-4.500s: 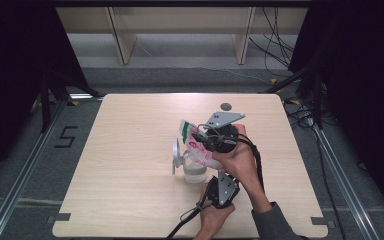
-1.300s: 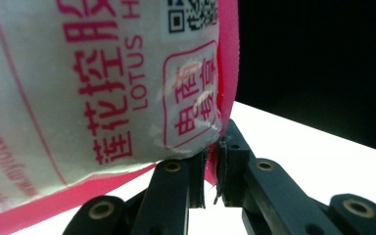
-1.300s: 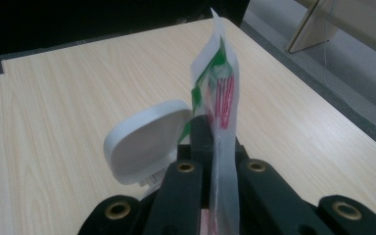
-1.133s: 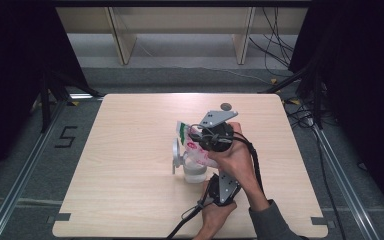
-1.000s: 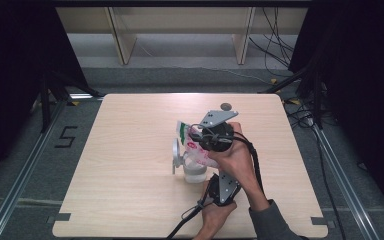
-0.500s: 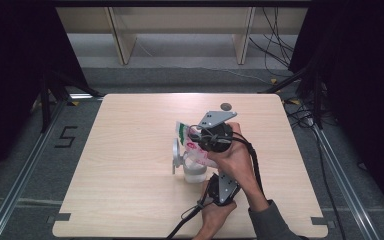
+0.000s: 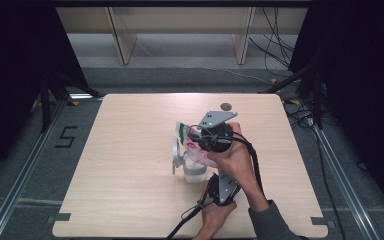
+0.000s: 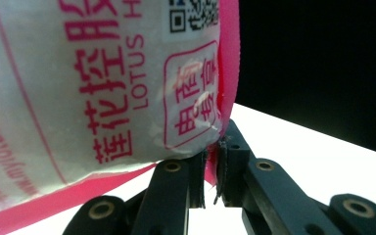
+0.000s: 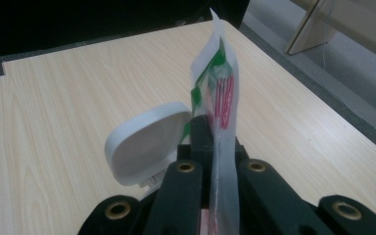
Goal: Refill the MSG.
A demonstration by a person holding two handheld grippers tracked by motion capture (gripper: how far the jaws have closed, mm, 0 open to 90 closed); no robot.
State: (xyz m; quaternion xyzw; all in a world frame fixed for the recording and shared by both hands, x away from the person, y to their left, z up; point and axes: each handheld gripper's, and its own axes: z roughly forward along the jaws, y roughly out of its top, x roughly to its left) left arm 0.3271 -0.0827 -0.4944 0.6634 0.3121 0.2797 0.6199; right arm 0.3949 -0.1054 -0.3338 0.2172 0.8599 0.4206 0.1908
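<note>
**Pouch held over open container, both grippers clamped on it**

Pale wooden table [image 7: 130,150], dark surroundings, shelving legs and loose cables on the floor beyond. One small dark disc [image 7: 225,106] lies near the far edge, well apart from the work.

Item in hand: a white and pink printed pouch [image 7: 192,145] with a green corner, held above the table near its middle. Right gripper [image 9: 219,161] has its jaws pressed together on a thin edge of the pouch, which stands up between them. Left gripper [image 8: 210,169] pinches the pink seam at the pouch's lower corner, jaws all but closed. Directly beneath sits a small clear container [image 7: 194,172]; its white hinged lid [image 9: 147,142] is flipped open and stands just beside the pouch.

Judgement: the step in hand appears to be tipping or emptying the pouch into the container. Whether the pouch is already open cannot be told. Whether anything is flowing also cannot be told.

Next move calls for keeping the pouch mouth over the container opening, tilting it gradually, and holding both pinches firm so the film does not slip.
</note>
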